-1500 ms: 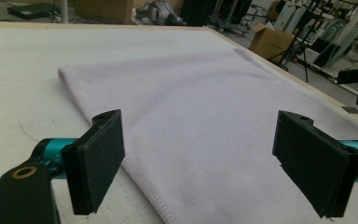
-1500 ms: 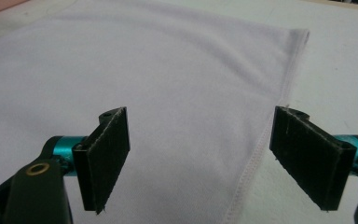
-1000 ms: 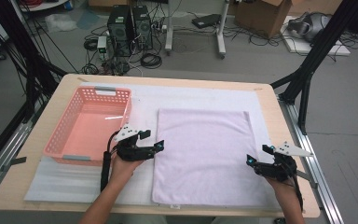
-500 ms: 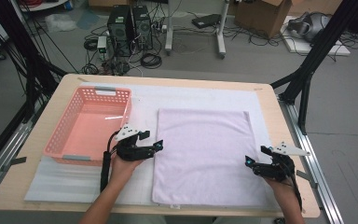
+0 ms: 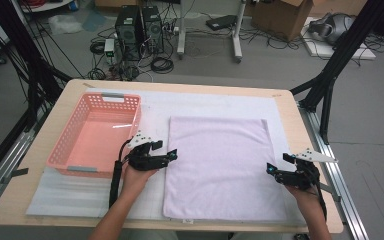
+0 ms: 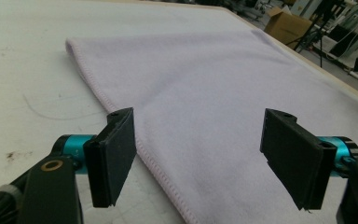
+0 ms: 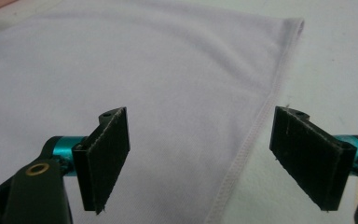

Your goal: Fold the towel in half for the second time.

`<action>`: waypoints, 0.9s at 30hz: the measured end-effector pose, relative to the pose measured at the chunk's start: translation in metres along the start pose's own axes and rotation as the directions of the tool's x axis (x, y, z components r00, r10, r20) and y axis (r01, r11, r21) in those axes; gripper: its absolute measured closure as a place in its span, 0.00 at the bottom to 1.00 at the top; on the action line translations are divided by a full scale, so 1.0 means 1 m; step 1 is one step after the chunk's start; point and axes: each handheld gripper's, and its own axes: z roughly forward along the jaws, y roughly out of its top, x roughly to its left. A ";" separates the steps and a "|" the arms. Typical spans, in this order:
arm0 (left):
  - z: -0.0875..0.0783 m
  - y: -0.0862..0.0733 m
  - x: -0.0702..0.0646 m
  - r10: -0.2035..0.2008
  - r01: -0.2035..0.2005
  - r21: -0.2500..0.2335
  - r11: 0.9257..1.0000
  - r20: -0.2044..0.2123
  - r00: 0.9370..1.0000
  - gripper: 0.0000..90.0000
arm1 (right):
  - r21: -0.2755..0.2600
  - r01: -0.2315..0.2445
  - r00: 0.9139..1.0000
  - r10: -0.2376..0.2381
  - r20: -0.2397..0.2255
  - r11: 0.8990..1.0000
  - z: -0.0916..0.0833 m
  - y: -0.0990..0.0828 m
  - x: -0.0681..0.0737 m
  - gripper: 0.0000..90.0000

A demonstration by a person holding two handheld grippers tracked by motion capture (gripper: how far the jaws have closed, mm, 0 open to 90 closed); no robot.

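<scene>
A pale lilac towel (image 5: 219,167) lies flat and rectangular on the white mat (image 5: 80,197) over the wooden table (image 5: 40,145), soft and fleecy with a stitched hem along its edges. To its left stands a pink plastic basket (image 5: 96,134) with latticed walls. The left gripper (image 5: 169,157) sits at the towel's left edge, its black flat jaws wide apart over the hem, gripping nothing. The right gripper (image 5: 272,171) sits at the right edge, jaws likewise apart astride the hem.
</scene>
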 end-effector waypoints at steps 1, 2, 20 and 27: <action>0.003 0.004 -0.001 0.011 -0.011 0.003 1.000 -0.010 1.000 0.30 | 0.002 -0.004 1.000 0.004 0.003 1.000 0.001 0.002 -0.002 0.21; 0.006 0.007 -0.001 0.015 -0.015 0.006 1.000 -0.021 1.000 0.30 | 0.009 -0.011 1.000 0.011 0.006 1.000 0.003 0.004 -0.004 0.21; 0.059 0.019 0.029 -0.057 0.087 0.132 0.987 -0.218 0.974 0.32 | 0.142 -0.089 0.991 0.073 0.113 0.986 0.059 0.046 -0.042 0.34; 0.072 0.018 0.017 0.087 -0.024 0.216 0.976 -0.287 0.954 0.52 | 0.198 -0.129 0.982 0.098 0.162 0.972 0.079 0.042 -0.050 0.51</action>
